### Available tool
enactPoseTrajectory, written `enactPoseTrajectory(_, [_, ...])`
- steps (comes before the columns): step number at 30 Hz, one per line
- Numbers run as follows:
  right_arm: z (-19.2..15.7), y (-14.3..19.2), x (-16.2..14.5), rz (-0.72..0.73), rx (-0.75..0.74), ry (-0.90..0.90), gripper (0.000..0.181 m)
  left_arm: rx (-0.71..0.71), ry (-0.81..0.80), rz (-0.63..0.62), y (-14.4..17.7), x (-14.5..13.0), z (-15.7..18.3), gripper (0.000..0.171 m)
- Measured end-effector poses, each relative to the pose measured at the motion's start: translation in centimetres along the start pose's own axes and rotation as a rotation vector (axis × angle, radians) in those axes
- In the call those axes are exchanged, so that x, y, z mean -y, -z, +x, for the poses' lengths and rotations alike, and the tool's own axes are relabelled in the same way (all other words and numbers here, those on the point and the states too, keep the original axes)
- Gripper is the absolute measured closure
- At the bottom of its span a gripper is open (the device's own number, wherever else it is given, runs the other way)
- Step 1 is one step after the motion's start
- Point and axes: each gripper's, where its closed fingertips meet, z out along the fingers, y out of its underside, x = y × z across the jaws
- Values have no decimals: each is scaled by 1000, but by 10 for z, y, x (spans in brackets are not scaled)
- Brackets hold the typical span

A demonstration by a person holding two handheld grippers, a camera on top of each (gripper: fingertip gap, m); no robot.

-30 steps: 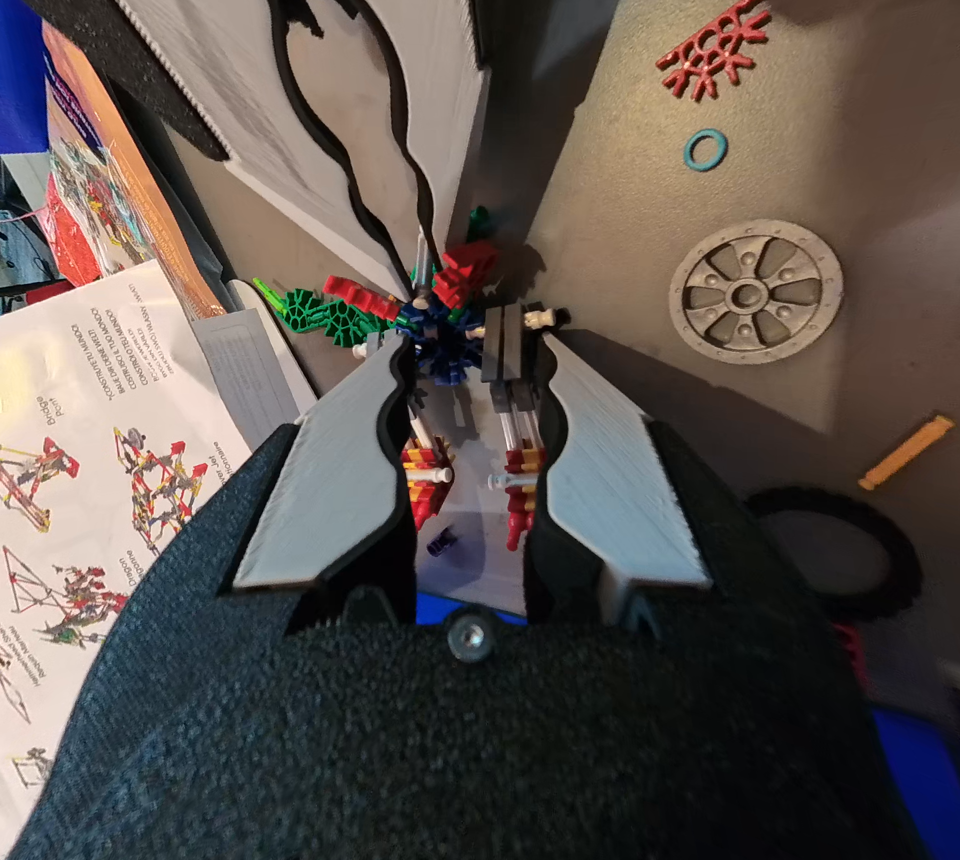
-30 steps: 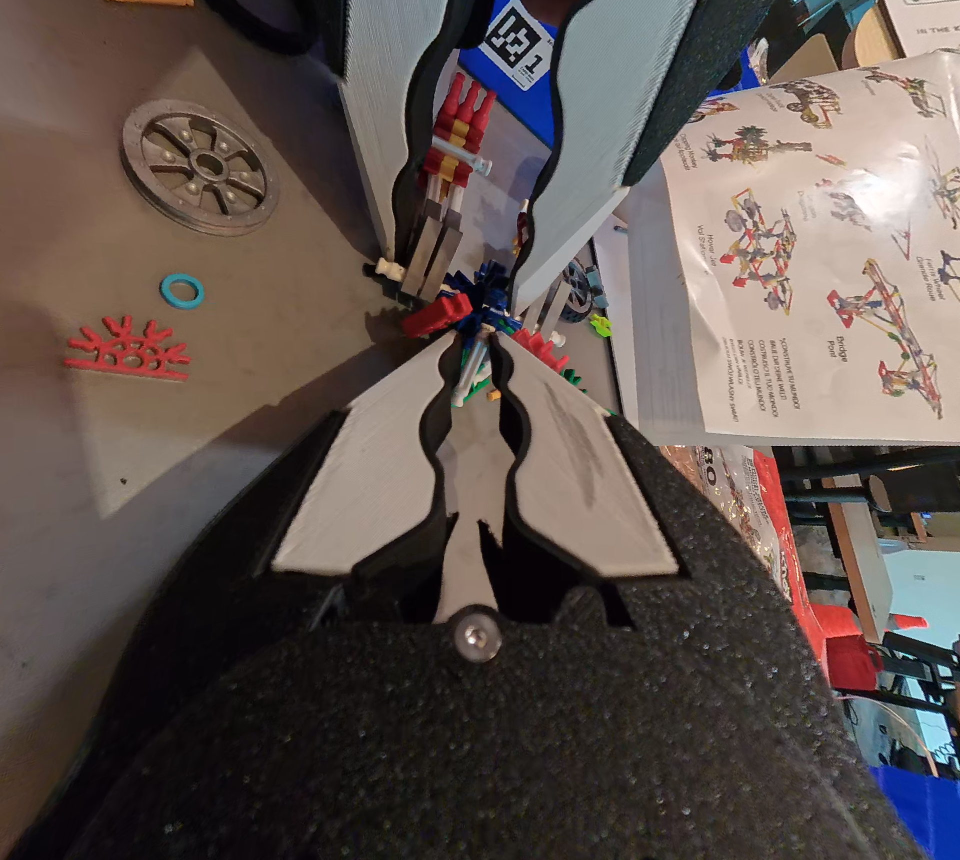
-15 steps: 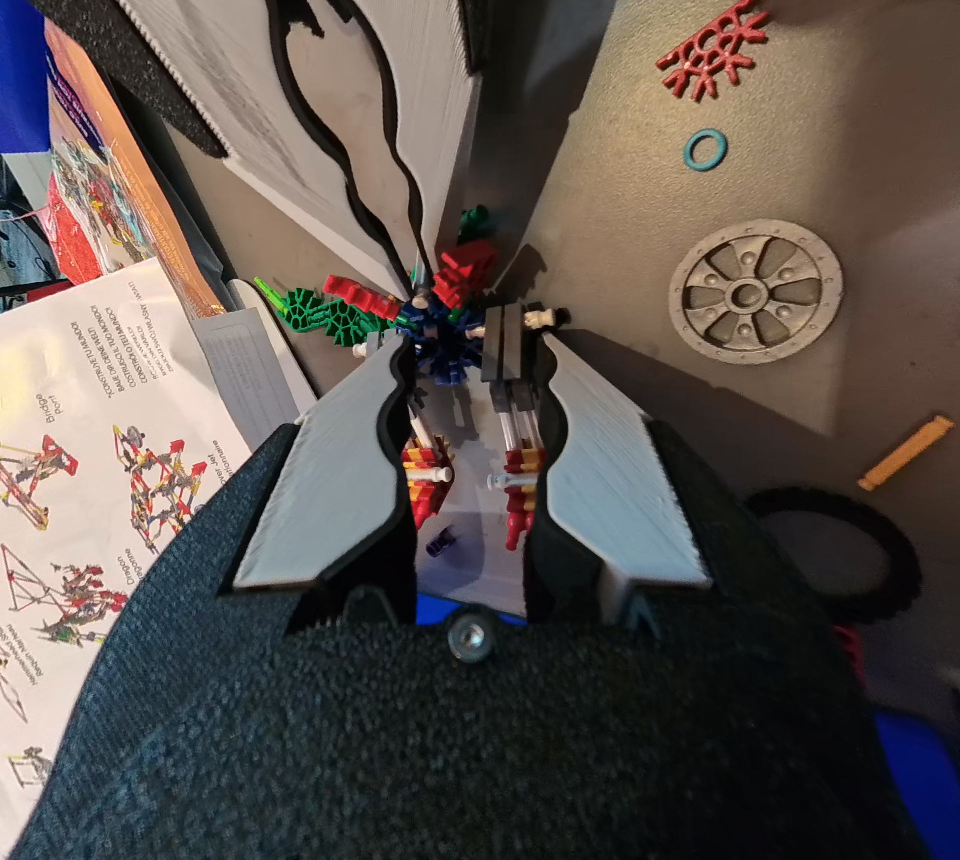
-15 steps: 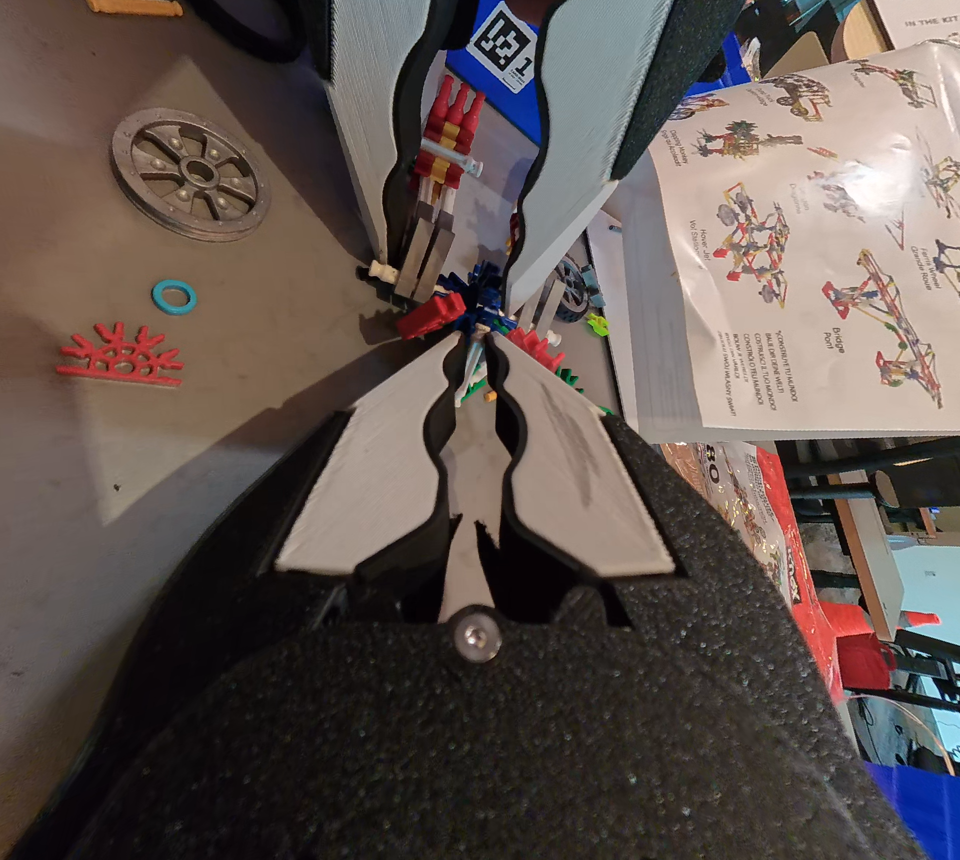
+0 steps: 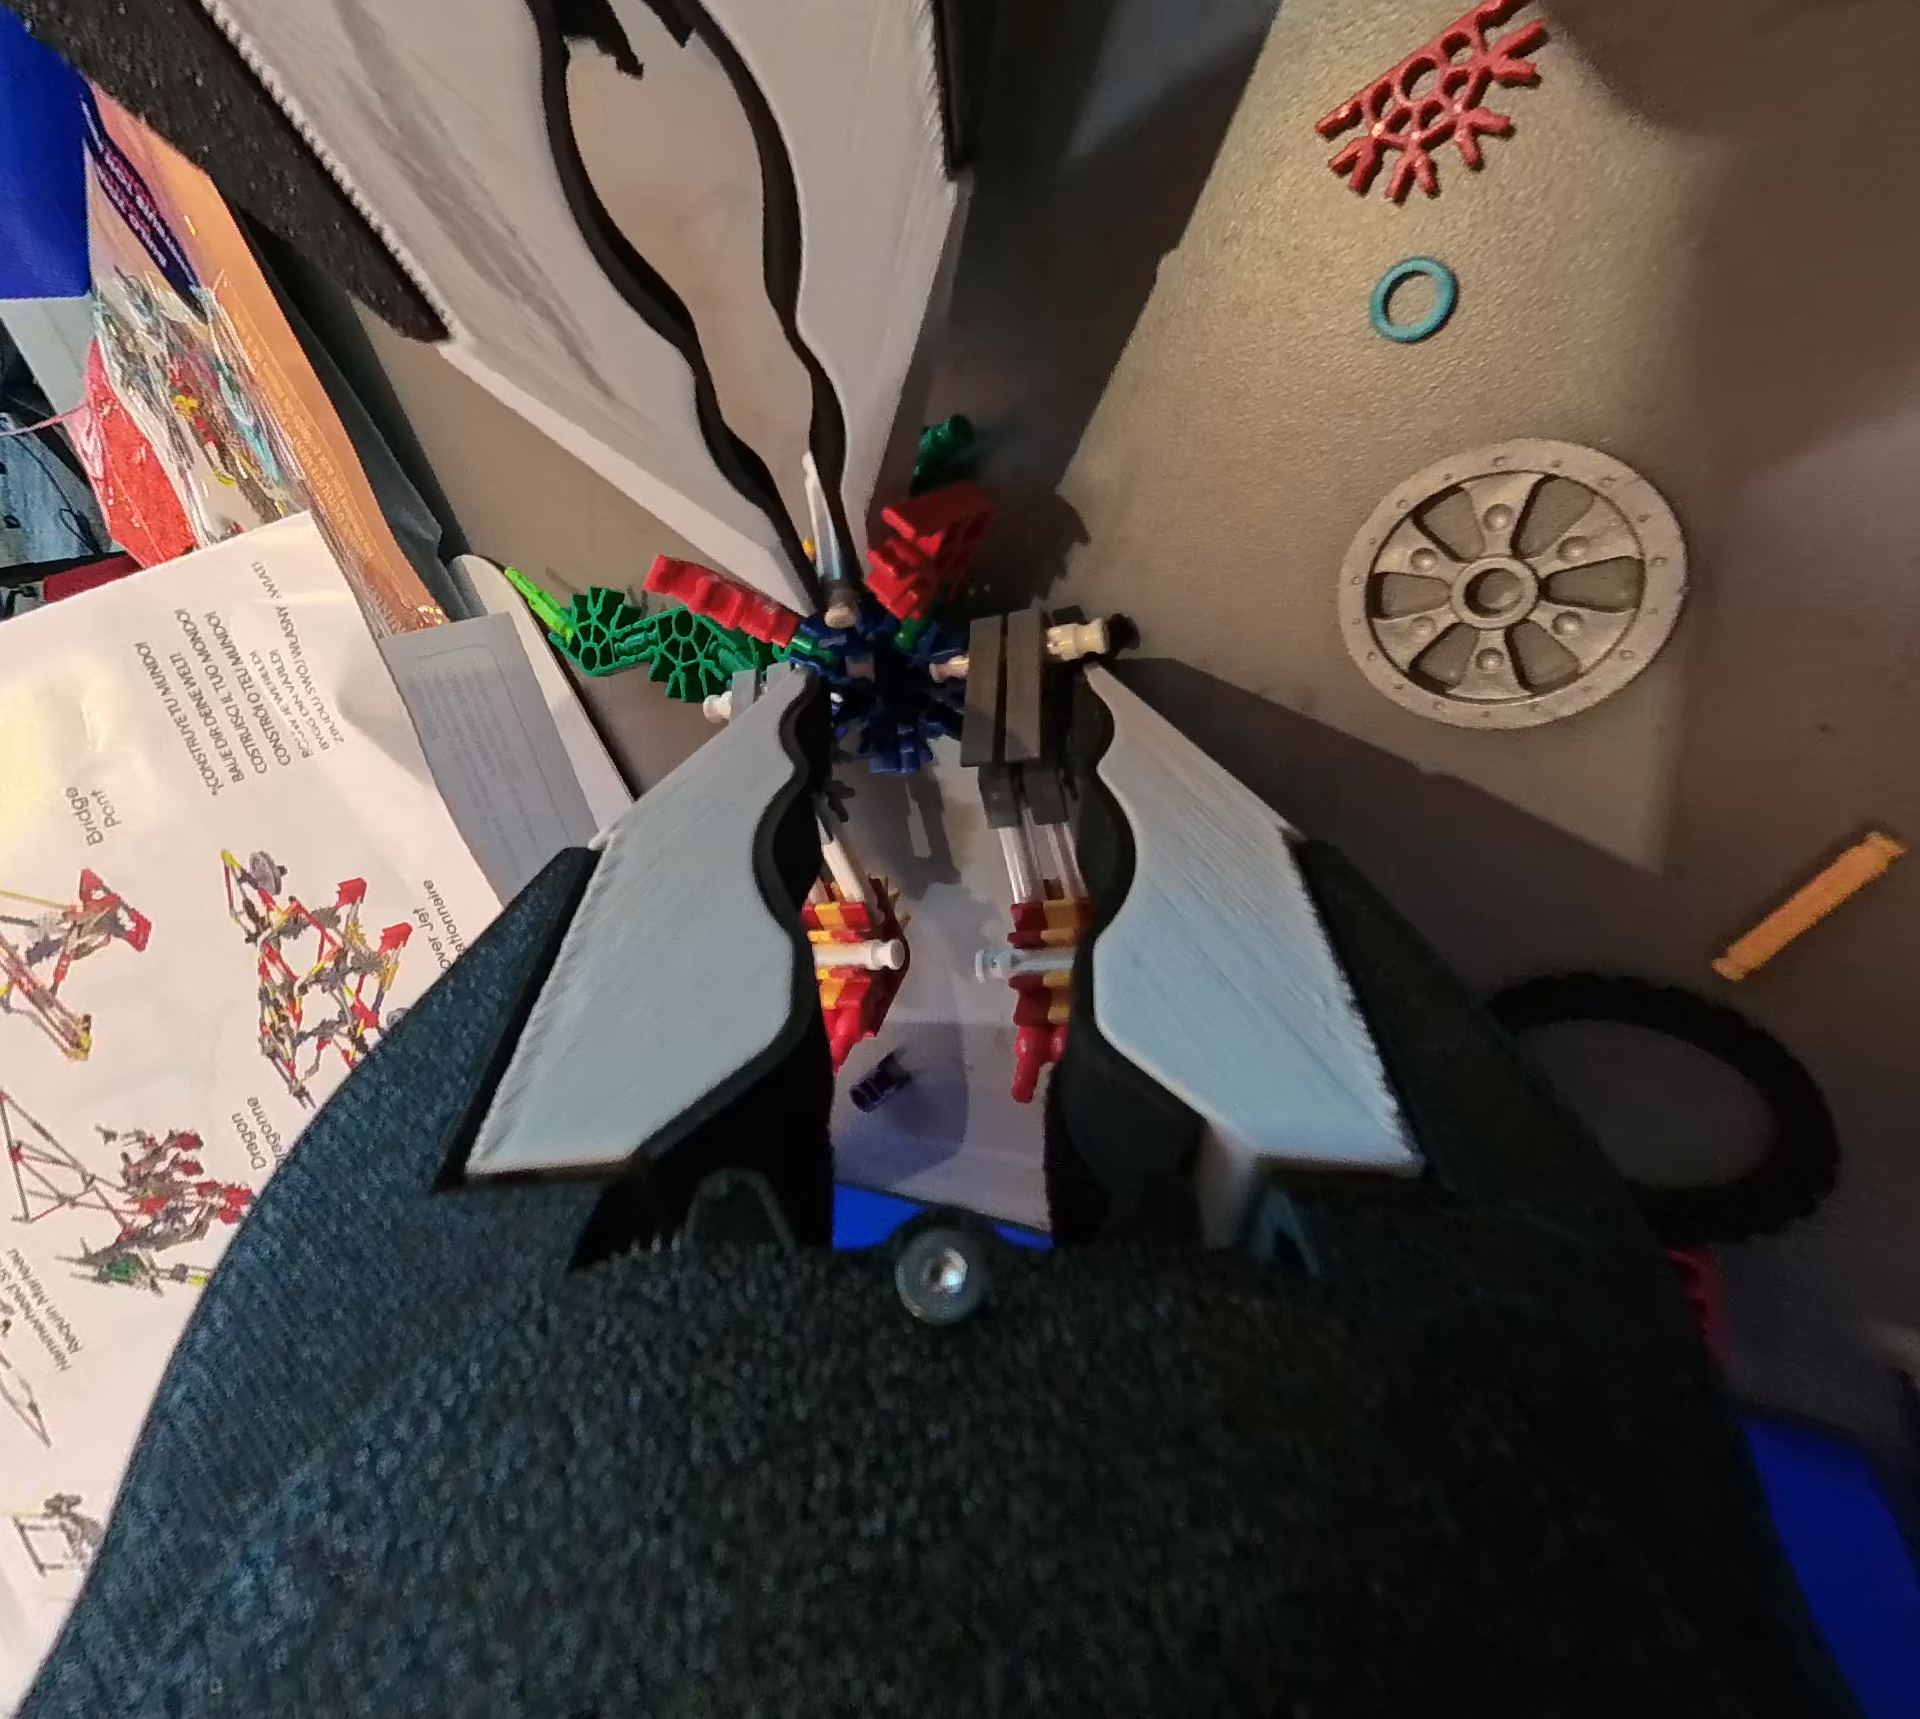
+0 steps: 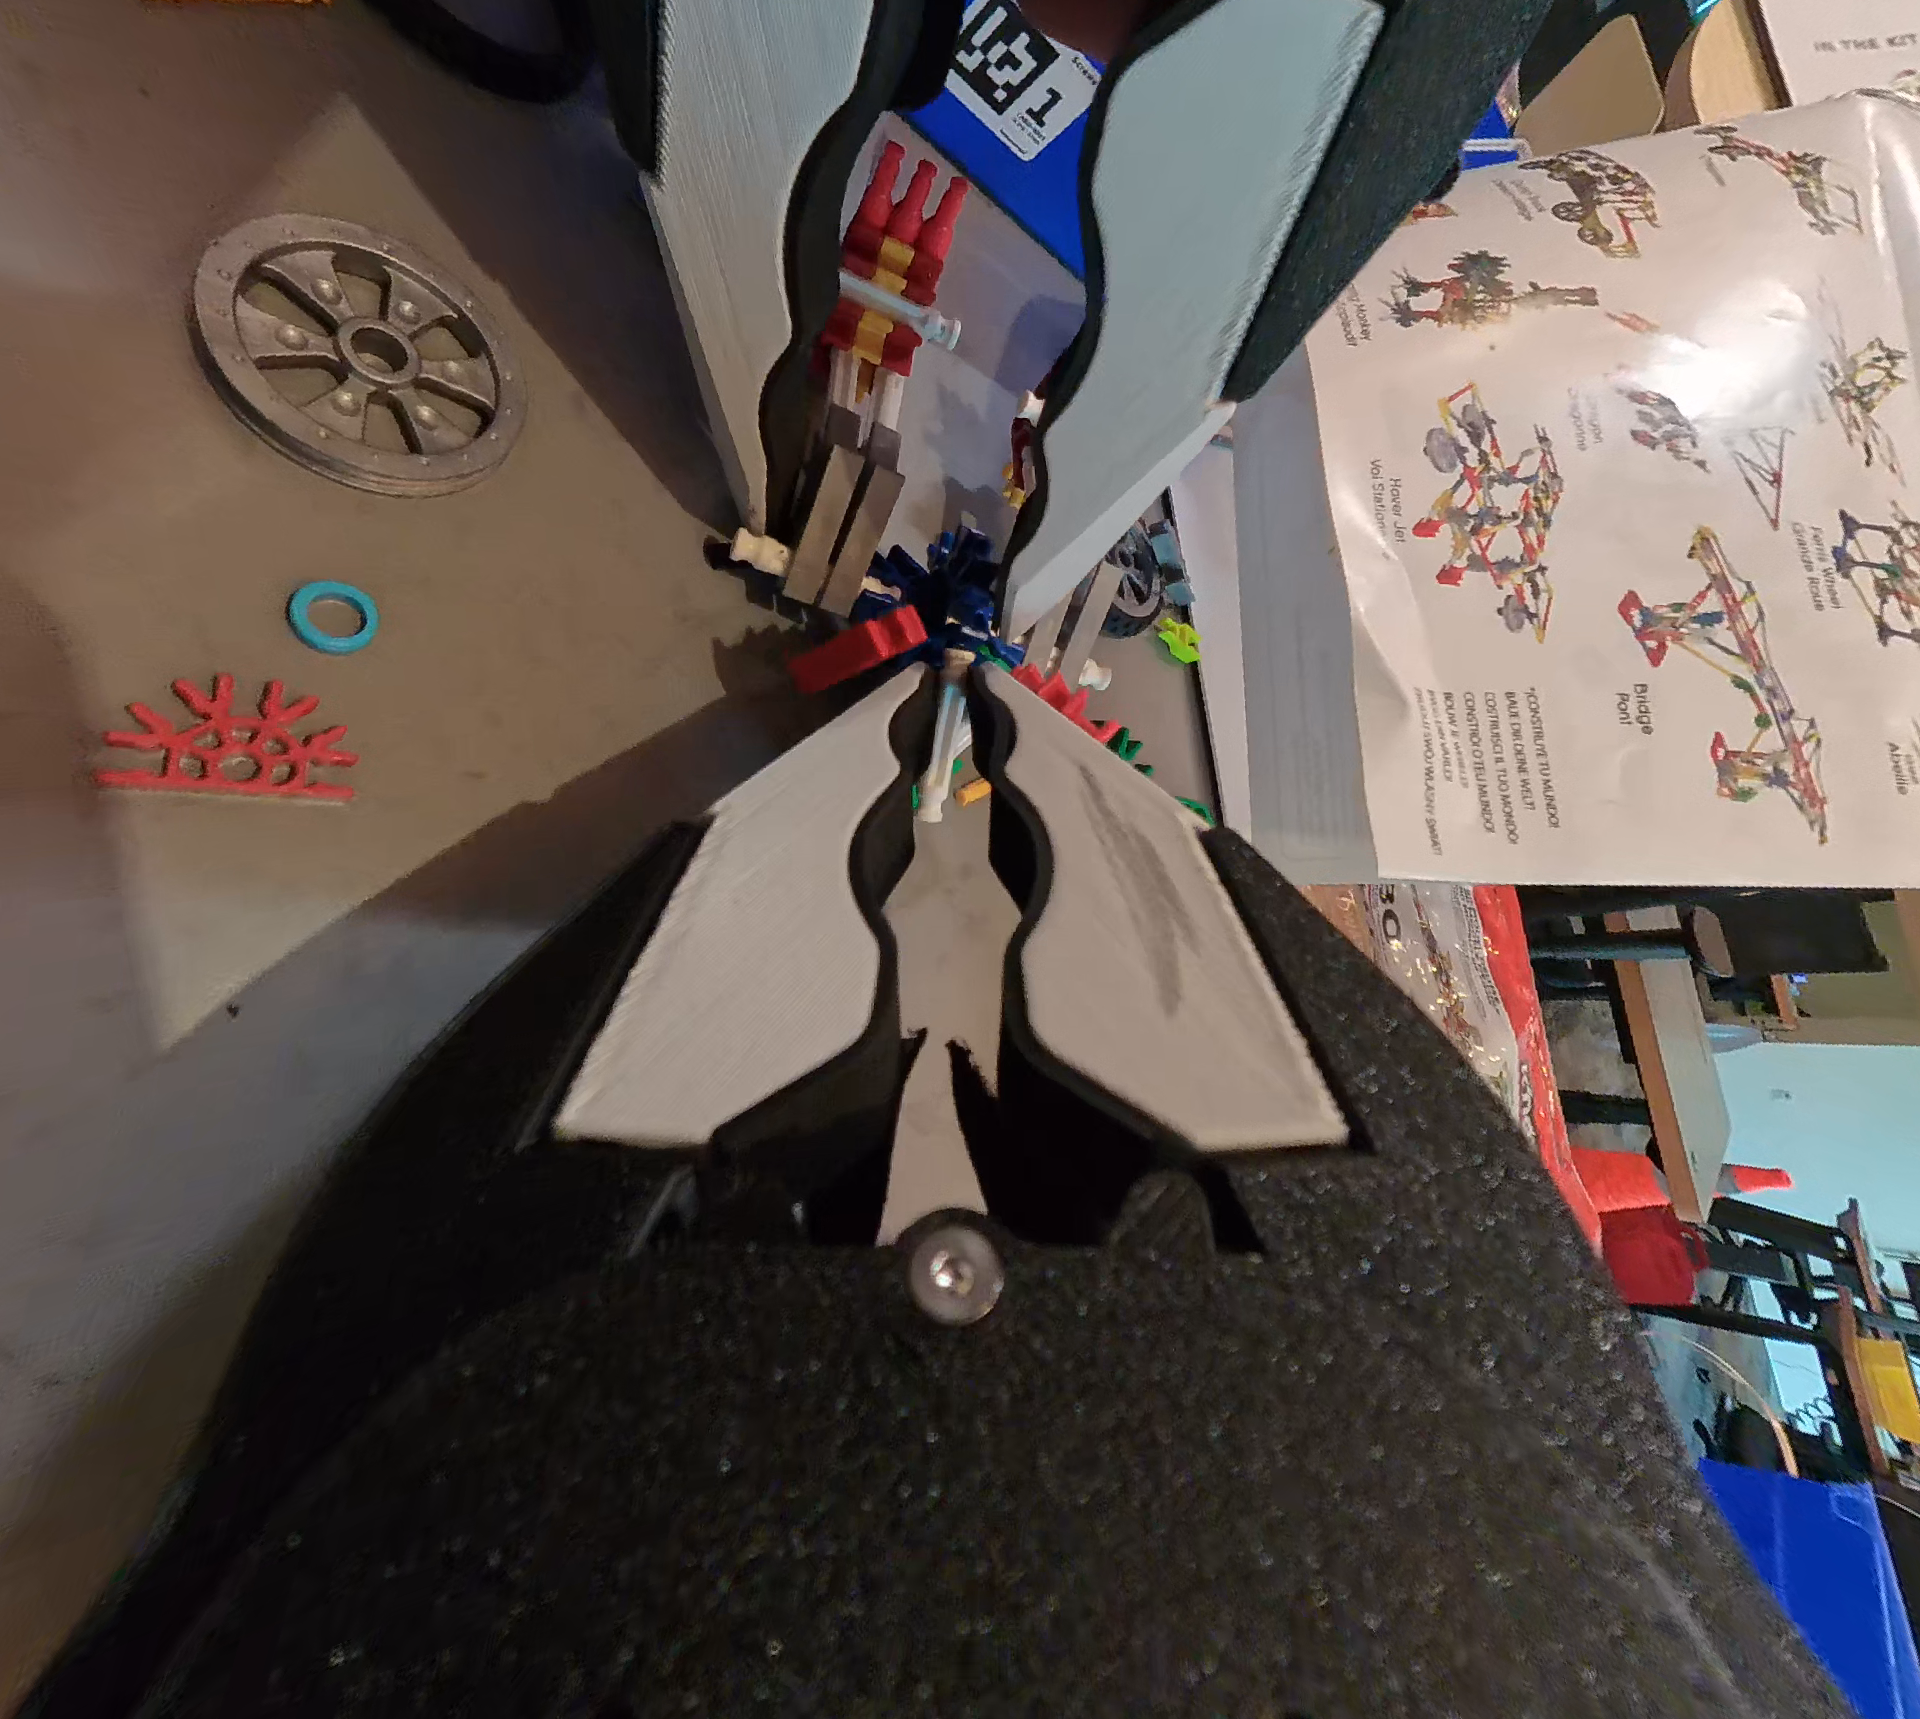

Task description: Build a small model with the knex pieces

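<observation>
Head to head over the grey bench (image 5: pixel 1195 474): my left tool (image 5: pixel 945 693) is clamped across a rod-and-connector model (image 5: pixel 1003 703), its two sides pressed against the inner pads. My right tool (image 6: pixel 951 672) is pinched almost shut on a thin white rod (image 6: pixel 943 739).

Little has changed in the last second. Both grips are as they were and the model has not shifted between my left fingers. My right tool has edged slightly closer and turned a touch, so a green piece (image 5: pixel 943 448) beside its tip now shows more fully.

The model's long axis runs along my left fingers. Red-and-yellow connectors (image 5: pixel 1044 942) sit back near the palm, with white rods and grey blocks ahead of them. A blue hub (image 5: pixel 894 713) sits at the fingertips, pointing at the right tool. The white rod lies along my right fingers, its far end aimed into that hub. I cannot tell whether it is seated.

A grey wheel (image 5: pixel 1512 594), a teal ring (image 5: pixel 1411 300), a red connector (image 5: pixel 1434 100), an orange rod (image 5: pixel 1808 906) and a black tyre (image 5: pixel 1808 1150) lie well apart on the bench. A printed sheet (image 5: pixel 208 838) lies on the other side.
</observation>
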Motion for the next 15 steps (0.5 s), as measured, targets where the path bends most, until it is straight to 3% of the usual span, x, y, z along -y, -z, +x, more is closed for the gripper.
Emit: enactPoseTrajectory(15, [-1, -2, 1, -66, -91, 222, 176, -18, 7, 0, 0, 0, 0, 128])
